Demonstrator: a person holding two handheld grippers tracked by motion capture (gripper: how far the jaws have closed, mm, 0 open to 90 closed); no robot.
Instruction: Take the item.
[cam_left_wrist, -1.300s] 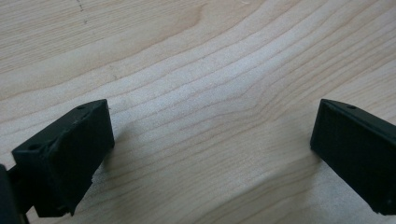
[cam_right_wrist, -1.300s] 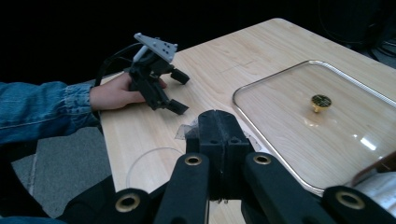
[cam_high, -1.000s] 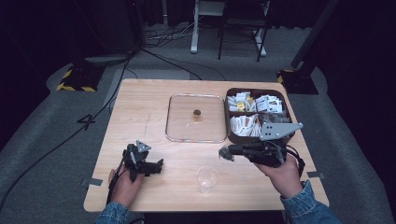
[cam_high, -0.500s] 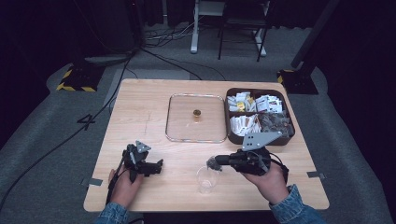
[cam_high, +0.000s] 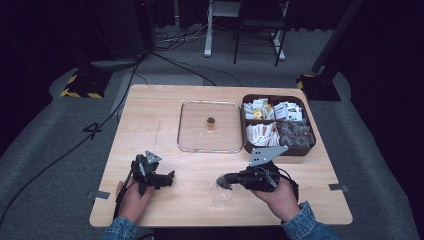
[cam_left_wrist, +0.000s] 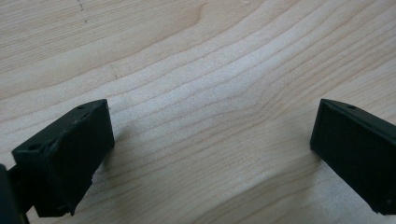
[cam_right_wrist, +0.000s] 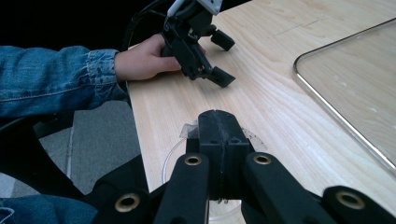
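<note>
Left to right across the desk (cam_high: 165, 105). The left gripper (cam_high: 167, 179) rests on the wood near the front edge, held in a hand (cam_high: 131, 196) with a denim cuff; its jaws stand wide apart over bare grain, released and grasping nothing. Toward the middle front stands a clear plastic cup (cam_high: 220, 195), upright and near the front edge. The right gripper (cam_high: 223, 179) meets the cup at its rim: in the right gripper view the two jaws are pressed together with a thin clear edge pinched between them, so it is clenched on the cup's rim (cam_right_wrist: 189, 129). Behind the cup, well apart, a clear square lid (cam_high: 210, 127) with a small brass knob (cam_high: 210, 120) lies flat on the desk. Just beside it on the right sits a dark compartmented box (cam_high: 278, 125) of sachets and packets, uncovered.

Progress, as judged: the cup has been grasped but rests low at the desk; moving it, and whatever follows with the box and lid, remains to be done.
</note>
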